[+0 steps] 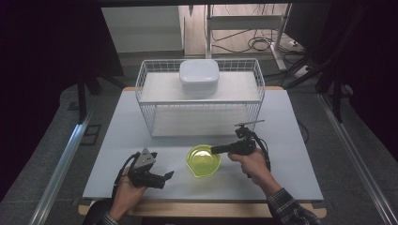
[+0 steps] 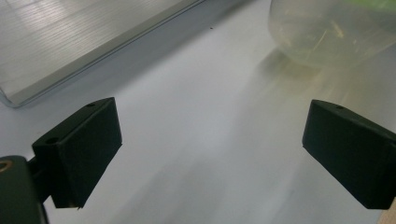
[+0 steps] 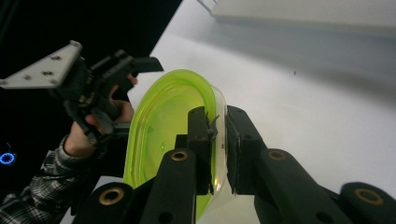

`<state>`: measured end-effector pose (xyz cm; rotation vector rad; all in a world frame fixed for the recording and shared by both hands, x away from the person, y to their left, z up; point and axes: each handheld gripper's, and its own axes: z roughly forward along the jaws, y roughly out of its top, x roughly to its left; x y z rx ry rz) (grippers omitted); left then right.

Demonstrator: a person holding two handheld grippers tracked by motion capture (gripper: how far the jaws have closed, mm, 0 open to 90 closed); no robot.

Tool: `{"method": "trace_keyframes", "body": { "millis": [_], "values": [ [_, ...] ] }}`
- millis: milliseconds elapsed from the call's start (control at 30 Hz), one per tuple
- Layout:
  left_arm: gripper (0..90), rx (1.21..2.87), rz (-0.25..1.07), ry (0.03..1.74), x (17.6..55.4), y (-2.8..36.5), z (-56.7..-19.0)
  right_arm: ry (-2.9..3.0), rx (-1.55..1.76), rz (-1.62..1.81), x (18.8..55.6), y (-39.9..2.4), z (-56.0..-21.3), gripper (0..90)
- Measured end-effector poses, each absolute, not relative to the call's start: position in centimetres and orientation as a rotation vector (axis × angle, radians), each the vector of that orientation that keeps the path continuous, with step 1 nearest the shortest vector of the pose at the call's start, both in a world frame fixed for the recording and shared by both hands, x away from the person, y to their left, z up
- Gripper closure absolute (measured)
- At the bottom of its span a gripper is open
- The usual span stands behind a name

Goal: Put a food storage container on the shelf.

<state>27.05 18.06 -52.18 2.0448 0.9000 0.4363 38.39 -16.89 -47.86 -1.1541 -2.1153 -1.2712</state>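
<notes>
A yellow-green translucent bowl (image 1: 203, 161) sits on the white table (image 1: 117, 140), in front of the wire basket. My right gripper (image 1: 217, 150) is shut on the bowl's right rim; in the right gripper view its jaws pinch the bowl's wall (image 3: 159, 121) from inside and outside. My left gripper (image 1: 168, 176) rests low on the table left of the bowl, open, with nothing between its pads. In the left gripper view the bowl (image 2: 331, 32) lies ahead at upper right, beyond the spread fingers (image 2: 79, 154).
A white wire basket (image 1: 199, 96) stands at the back of the table, with a white lidded container (image 1: 199, 77) on its upper shelf. The table's wooden front edge (image 1: 202, 209) runs below the hands. Dark curtains flank both sides.
</notes>
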Motion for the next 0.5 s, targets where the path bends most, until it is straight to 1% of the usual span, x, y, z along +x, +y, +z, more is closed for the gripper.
{"method": "trace_keyframes", "body": {
  "millis": [200,500],
  "values": [
    [4.4,2.046,0.435,0.901,27.0,18.0,-52.2,-2.104,-1.158,-1.344,38.1,-17.8,-45.7,81.5],
    [4.4,2.055,0.434,0.899,27.1,18.0,-52.3,-2.086,-1.165,-1.401,38.2,-18.5,-43.9,81.5]
  ]
}}
